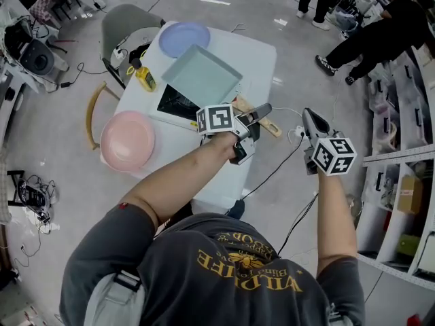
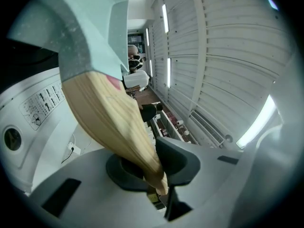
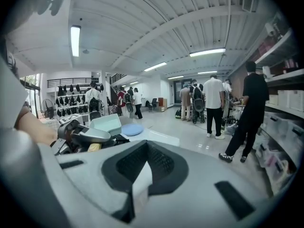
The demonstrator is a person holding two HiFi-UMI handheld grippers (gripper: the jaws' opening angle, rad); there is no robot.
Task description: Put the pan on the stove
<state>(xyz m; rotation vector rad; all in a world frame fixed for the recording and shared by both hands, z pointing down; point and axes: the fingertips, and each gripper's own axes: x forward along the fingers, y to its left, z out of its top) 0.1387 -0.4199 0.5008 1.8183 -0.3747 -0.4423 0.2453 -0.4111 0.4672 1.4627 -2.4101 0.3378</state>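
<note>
A white table [image 1: 258, 53] stands in a wide workshop with people on the floor behind; on it lie a blue plate [image 1: 184, 38], a pink plate [image 1: 128, 140] and a black stove [image 1: 178, 104]. The teal square pan [image 1: 202, 77] sits over the stove's far part, whether touching it cannot be told; the left gripper [image 1: 262, 112] is clamped on its wooden handle [image 1: 270, 125]. The right gripper [image 1: 310, 117] hangs off the table's right side, jaws together and empty.
</note>
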